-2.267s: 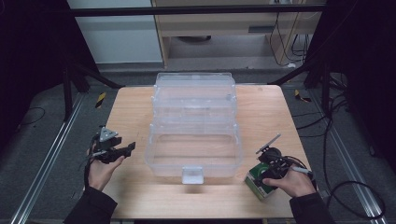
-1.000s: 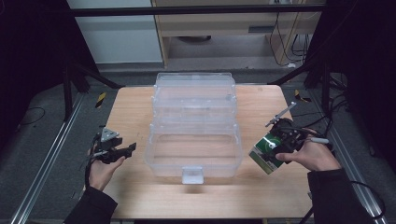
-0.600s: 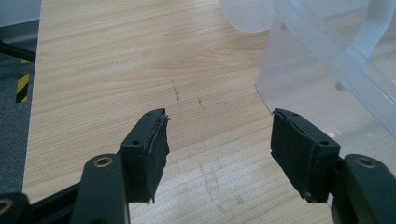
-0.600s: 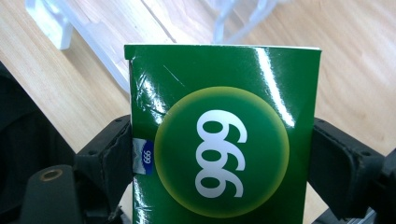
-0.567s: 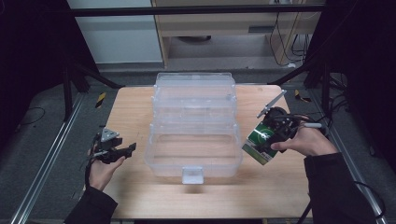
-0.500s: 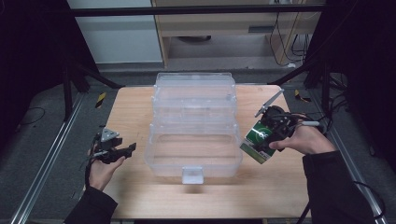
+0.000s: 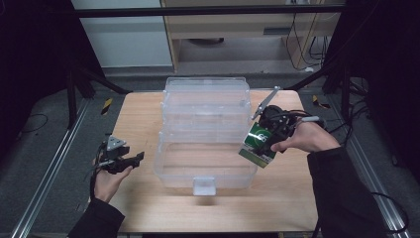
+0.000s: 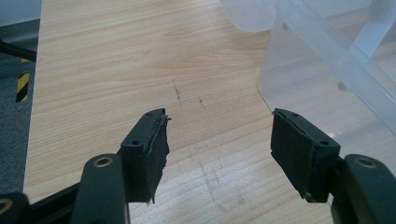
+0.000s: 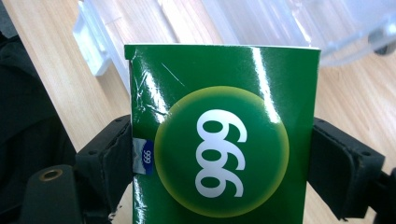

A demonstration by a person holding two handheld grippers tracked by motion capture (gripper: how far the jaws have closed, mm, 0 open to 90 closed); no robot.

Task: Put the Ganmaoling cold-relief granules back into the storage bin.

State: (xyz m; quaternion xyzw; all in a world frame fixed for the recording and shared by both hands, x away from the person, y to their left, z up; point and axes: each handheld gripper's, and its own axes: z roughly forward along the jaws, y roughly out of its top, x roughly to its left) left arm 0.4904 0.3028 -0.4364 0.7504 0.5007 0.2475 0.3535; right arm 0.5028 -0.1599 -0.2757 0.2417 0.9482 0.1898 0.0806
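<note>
Green card, glossy, with a yellow-green disc and white "999" printed on it, made up the box [image 9: 219,140] that was clamped between the two black jaws of the right gripper [image 7: 270,141]. In the right gripper view the jaws were seen pressed against the box's two opposite narrow sides, and its long axis ran straight out along the jaws, away from the hand; the far end stood well beyond the pads. The printed digits were read turned on their side, and a small blue label lay next to the left-hand pad. In the high view the box [image 7: 258,145] was seen lifted off the wooden table [image 7: 138,114] and tilted, its outer end aimed down and toward the near right corner of the clear plastic container [image 7: 205,134], just beside that container's right wall. Whether box and wall touched could not be told.

The left gripper [image 7: 130,159] was held low over the table on the container's other side, well apart from the box. In the left gripper view its jaws were spread wide with nothing between them, bare wood lay beneath and ahead of them, and the container's wall [image 8: 327,70] stood just beyond the right-hand pad.
</note>
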